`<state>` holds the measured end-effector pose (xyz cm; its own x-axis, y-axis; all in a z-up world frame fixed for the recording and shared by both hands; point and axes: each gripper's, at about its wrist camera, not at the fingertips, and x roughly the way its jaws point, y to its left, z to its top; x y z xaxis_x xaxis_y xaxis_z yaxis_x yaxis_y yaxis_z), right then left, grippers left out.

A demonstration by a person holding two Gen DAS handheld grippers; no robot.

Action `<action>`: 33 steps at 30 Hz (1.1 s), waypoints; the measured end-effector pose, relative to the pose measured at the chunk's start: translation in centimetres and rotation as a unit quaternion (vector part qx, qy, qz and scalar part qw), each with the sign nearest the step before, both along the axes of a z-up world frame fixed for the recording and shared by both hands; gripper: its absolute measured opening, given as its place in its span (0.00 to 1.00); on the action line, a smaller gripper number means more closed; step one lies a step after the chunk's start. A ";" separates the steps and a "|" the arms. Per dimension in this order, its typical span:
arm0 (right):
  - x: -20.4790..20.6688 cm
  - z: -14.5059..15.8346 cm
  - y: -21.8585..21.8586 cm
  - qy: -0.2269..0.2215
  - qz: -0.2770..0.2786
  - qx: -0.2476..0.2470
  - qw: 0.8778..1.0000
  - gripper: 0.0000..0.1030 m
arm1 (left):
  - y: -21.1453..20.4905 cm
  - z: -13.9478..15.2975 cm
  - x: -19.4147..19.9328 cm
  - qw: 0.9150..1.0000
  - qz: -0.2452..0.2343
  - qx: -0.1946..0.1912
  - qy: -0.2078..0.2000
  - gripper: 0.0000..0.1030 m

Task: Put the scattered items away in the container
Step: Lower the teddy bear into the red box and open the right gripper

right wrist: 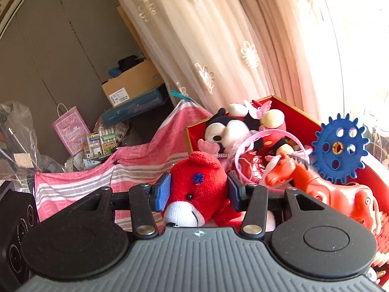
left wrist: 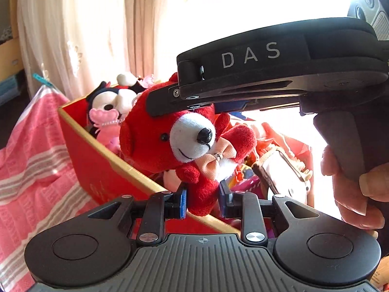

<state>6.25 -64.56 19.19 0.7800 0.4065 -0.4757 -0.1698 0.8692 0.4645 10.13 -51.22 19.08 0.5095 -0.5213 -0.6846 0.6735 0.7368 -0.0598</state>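
A red plush bear (left wrist: 187,143) hangs in the air between two claws, above the near edge of a red box (left wrist: 97,168) that is already crowded with toys.

The left claw (left wrist: 203,199) is nearly closed, its blue pads pinching one of the bear's lower limbs. The right claw (right wrist: 199,192) stands about half open and clamps the bear's head from both sides. In the left view the right claw comes in from above and to the right, with a hand (left wrist: 350,187) on its grip. So the bear's long axis runs roughly from the left claw up to the right one, head higher, face turned toward the left camera.

The box lies just past and below the bear in both views. Its gold-edged near rim (left wrist: 136,172) runs diagonally under the bear's body, and the head is out over the inside. Inside, a black-and-white mouse plush (right wrist: 223,131) fills the far corner; an orange toy horse (right wrist: 323,189) and a blue gear (right wrist: 340,148) crowd the right side.

Free room is scarce; the likeliest gap is just inside the near rim, in front of the mouse plush. A pink striped cloth (right wrist: 136,168) lies outside the box on the left, a curtain (right wrist: 218,48) behind it.
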 end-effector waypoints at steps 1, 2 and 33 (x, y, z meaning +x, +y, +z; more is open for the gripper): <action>0.5 -0.4 -0.9 0.006 -0.002 0.006 1.000 0.53 | -0.8 -0.2 0.4 1.000 -0.004 0.004 0.005 0.24; 0.9 -0.8 -1.6 0.013 -0.003 0.011 1.000 0.54 | -1.3 -0.4 0.6 1.000 -0.008 0.008 0.008 0.25; 0.3 -1.5 -4.2 -0.010 -0.016 -0.015 1.000 0.86 | -1.0 0.1 -2.0 0.998 0.039 0.043 -0.033 0.95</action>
